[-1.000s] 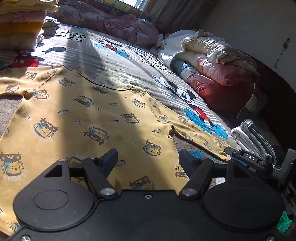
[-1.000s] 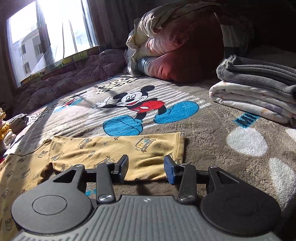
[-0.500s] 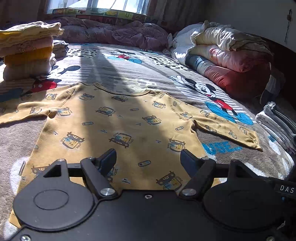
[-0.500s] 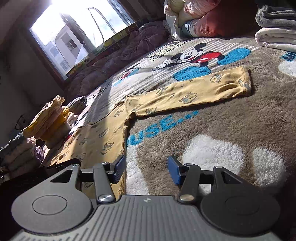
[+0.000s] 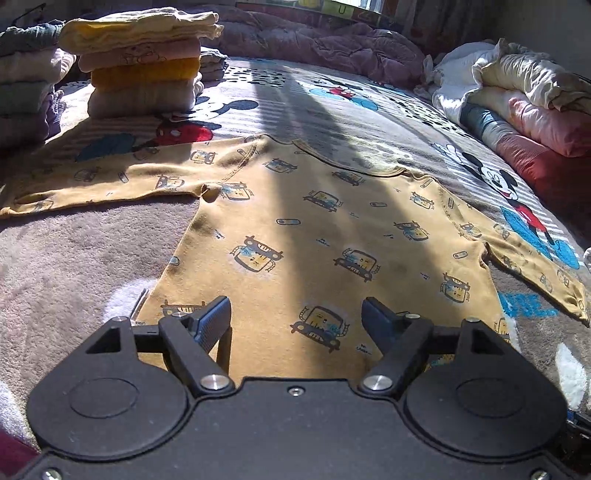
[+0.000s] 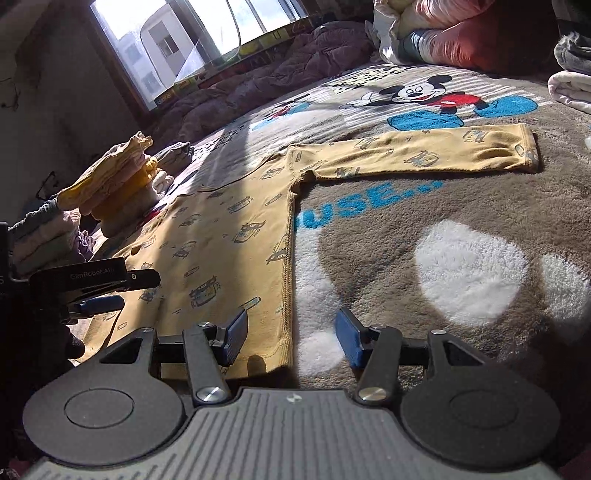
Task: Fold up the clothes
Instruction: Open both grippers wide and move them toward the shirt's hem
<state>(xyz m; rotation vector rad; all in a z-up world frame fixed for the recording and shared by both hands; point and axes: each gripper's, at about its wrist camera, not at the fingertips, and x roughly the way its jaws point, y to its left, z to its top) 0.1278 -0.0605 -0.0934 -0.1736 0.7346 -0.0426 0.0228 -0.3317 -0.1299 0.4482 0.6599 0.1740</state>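
A yellow long-sleeved top with a robot print (image 5: 317,229) lies flat on the cartoon-mouse blanket (image 5: 74,251), both sleeves spread out sideways. My left gripper (image 5: 296,322) hovers open just above the top's bottom hem, nothing between its fingers. In the right wrist view the same top (image 6: 236,236) shows with its right sleeve (image 6: 424,155) stretched to the right. My right gripper (image 6: 291,338) is open over the hem's right corner, straddling the side seam. The left gripper (image 6: 99,291) appears at the left edge of that view, low over the hem.
A stack of folded clothes (image 5: 144,62) stands at the back left, with another pile (image 5: 26,85) beside it. Rolled quilts and pillows (image 5: 524,99) line the right side. A purple quilt (image 5: 325,44) lies under the window (image 6: 192,33). Folded towels (image 6: 572,85) sit far right.
Both grippers have pulled back from the right sleeve toward the top's bottom hem. The left view swung left, bringing the folded stack into sight. Both stayed open.
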